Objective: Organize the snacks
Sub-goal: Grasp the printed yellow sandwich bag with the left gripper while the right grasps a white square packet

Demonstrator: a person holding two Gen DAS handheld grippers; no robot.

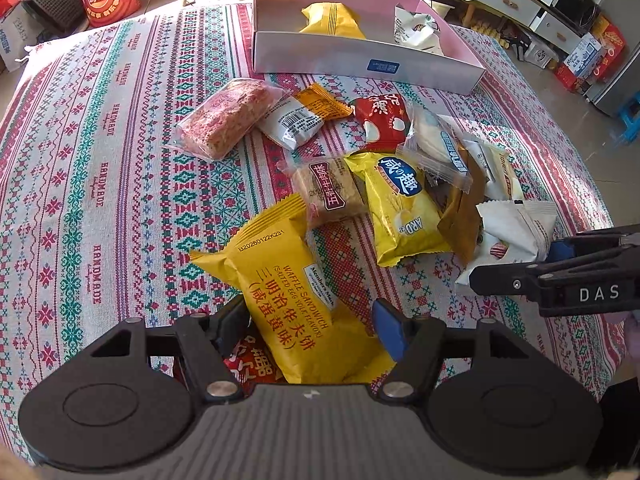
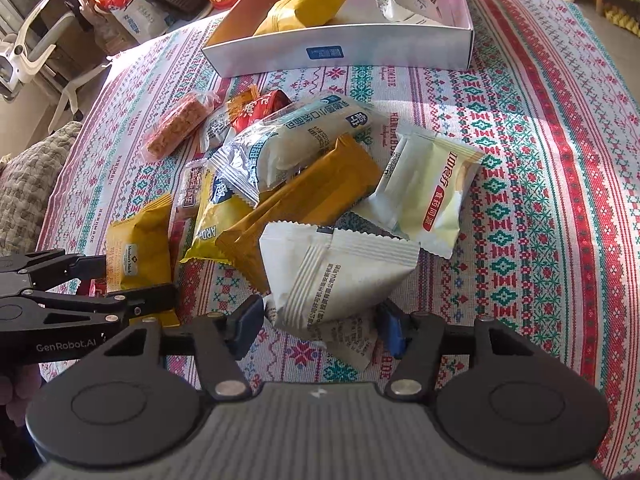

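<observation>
A yellow waffle sandwich packet [image 1: 288,280] sits between the fingers of my left gripper [image 1: 310,326], and both pads press its sides. A red packet [image 1: 248,360] lies partly hidden under it. In the right wrist view the same yellow packet [image 2: 136,252] shows inside the left gripper [image 2: 140,280]. My right gripper [image 2: 318,330] is shut on a white crimped packet [image 2: 340,272] at the near edge of the snack pile; it enters the left wrist view as the right gripper [image 1: 516,262]. The white box [image 1: 340,56] at the far side holds a yellow packet [image 1: 332,20] and a white packet [image 1: 416,32].
Loose snacks lie heaped on the patterned tablecloth [image 1: 100,140]: a pink crisp bar [image 1: 228,120], a yellow cracker bag [image 1: 400,208], a brown packet [image 2: 312,196], a pale green-white packet [image 2: 436,192]. Bags and furniture stand on the floor beyond the table.
</observation>
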